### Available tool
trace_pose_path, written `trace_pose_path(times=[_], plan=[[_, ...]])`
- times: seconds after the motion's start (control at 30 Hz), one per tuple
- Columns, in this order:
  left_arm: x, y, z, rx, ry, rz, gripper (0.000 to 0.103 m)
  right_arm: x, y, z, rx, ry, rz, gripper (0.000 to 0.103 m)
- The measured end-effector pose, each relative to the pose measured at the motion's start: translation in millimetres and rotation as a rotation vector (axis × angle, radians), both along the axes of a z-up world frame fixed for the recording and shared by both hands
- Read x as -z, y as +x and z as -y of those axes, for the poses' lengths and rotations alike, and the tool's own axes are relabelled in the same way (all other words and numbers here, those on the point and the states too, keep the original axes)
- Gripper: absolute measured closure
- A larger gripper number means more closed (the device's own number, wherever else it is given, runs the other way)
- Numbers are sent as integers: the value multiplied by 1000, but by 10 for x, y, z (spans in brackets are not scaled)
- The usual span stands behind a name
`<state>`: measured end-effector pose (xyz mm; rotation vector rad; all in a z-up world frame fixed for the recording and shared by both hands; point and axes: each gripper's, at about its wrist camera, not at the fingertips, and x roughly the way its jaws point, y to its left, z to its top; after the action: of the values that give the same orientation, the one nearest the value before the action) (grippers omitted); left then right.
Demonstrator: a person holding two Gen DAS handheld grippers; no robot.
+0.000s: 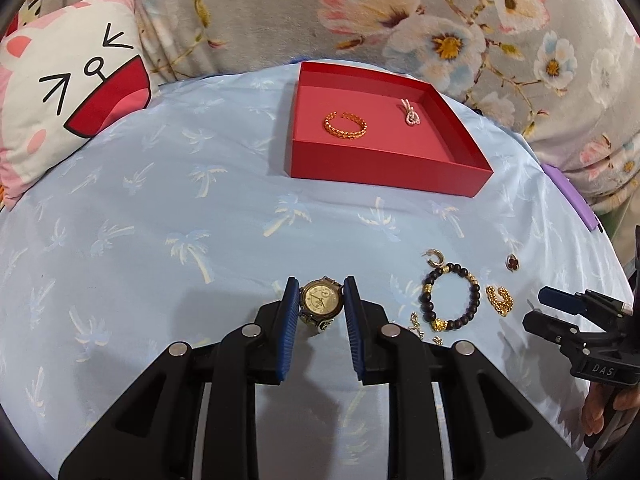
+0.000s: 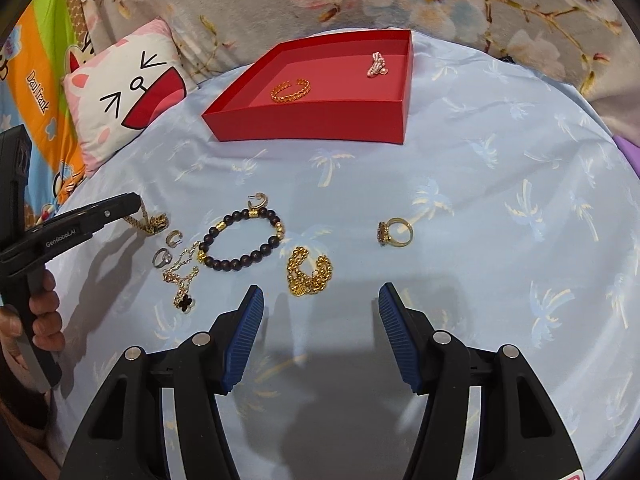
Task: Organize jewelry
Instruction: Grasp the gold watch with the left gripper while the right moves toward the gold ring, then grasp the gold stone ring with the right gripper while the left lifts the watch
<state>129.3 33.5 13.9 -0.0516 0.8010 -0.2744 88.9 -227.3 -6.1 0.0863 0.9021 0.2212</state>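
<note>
My left gripper [image 1: 321, 292] is shut on a gold-faced watch [image 1: 322, 300], the blue pads pressing its case from both sides a little above the cloth. From the right wrist view the watch strap [image 2: 150, 222] hangs from the left gripper [image 2: 134, 202]. My right gripper [image 2: 321, 292] stands open over the cloth with nothing between its pads; a gold chain [image 2: 310, 274] lies just beyond its tips. A red tray [image 1: 384, 172] at the back holds a gold bangle [image 1: 345, 124] and a pink beaded clip [image 1: 411, 114].
On the blue palm-print cloth lie a dark beaded bracelet [image 2: 242, 240], a gold hoop earring [image 2: 258, 200], a gold ring [image 2: 394, 232], a clover necklace [image 2: 182, 280] and small rings [image 2: 164, 256]. A cat-face pillow [image 1: 68, 92] sits at the left, with a floral blanket behind.
</note>
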Motion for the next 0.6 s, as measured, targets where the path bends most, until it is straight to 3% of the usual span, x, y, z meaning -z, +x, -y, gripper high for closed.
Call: trace_pose_path(times=[0.27, 0.5, 0.6], plan=[[-39, 9, -125, -25, -20, 6, 81, -49, 208, 229, 78, 13, -9, 55], [-17, 39, -179, -37, -22, -2, 81, -16, 434, 164, 59, -37, -20, 85], [-5, 53, -188, -40, -24, -6, 81, 29, 482, 140, 64, -69, -25, 87]])
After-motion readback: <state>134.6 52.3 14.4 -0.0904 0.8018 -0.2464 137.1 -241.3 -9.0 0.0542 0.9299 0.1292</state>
